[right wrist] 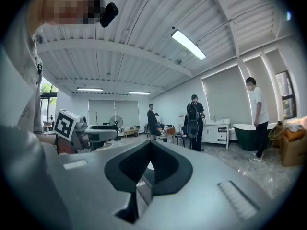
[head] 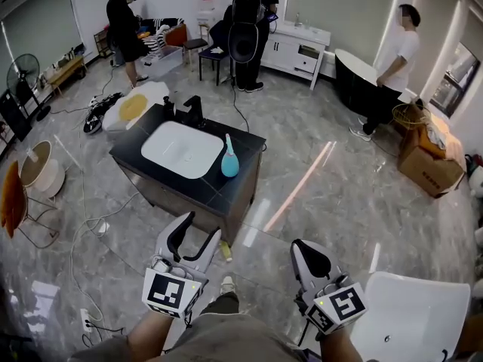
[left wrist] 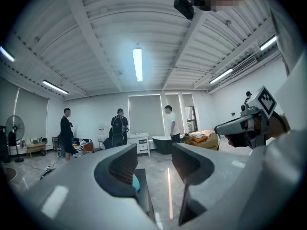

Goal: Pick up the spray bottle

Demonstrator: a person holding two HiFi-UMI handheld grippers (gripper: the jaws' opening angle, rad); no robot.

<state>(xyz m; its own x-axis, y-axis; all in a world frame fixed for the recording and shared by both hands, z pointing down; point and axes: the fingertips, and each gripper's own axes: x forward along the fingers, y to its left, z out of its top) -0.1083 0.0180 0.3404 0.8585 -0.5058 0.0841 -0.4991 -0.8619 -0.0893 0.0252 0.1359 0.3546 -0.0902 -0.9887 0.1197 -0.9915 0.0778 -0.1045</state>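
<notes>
Two grippers hover well short of the sink point(head: 181, 148): left gripper point(head: 193, 241) spread, right gripper point(head: 310, 261) pressed together, both empty. Bottle point(head: 229, 159) stands just right of the sink; a careless reach could topple it.

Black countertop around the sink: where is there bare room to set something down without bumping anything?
Bare black countertop runs along the near edge, in front of the white basin, and at the left corner beside it. The right end is tighter, because the teal spray bottle stands there. The back edge is crowded by the black faucet.
</notes>
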